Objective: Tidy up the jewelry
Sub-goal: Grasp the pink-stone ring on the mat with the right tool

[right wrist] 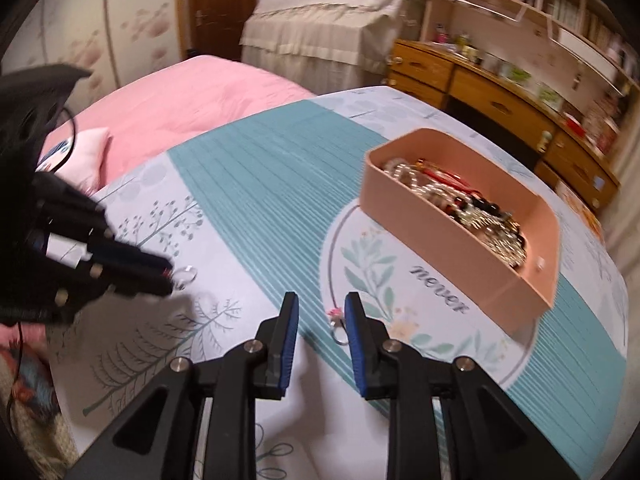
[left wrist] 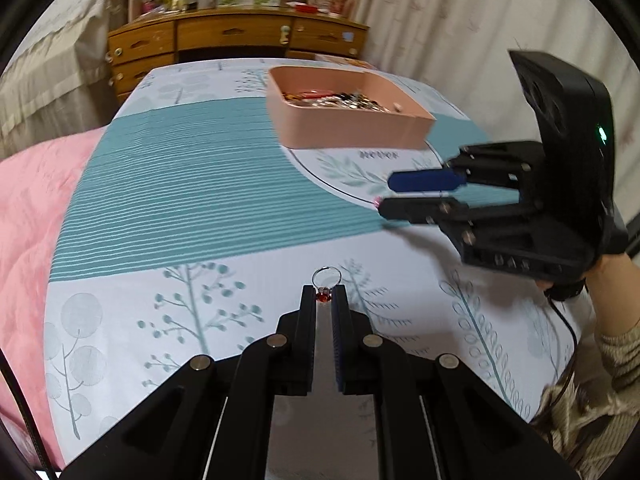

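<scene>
My left gripper (left wrist: 324, 293) is shut on a silver ring with a red stone (left wrist: 325, 278), its loop sticking out past the fingertips above the printed cloth (left wrist: 200, 208). In the right wrist view the left gripper (right wrist: 168, 279) and its ring (right wrist: 186, 273) are at the left. My right gripper (right wrist: 320, 304) stands open. A ring with a pink bead (right wrist: 335, 322) lies against its right pad only, and the other pad is well clear. In the left wrist view the right gripper (left wrist: 386, 193) shows a pink speck at its tip. The pink box (left wrist: 348, 132) (right wrist: 440, 236) holds several pieces of jewelry.
A pink quilt (left wrist: 28, 208) (right wrist: 180, 104) borders the cloth on one side. A wooden dresser (left wrist: 224, 36) (right wrist: 500, 108) stands beyond the far edge. A person's hand and knitted sleeve (left wrist: 612, 344) hold the right gripper. A black cable (left wrist: 568, 332) trails by it.
</scene>
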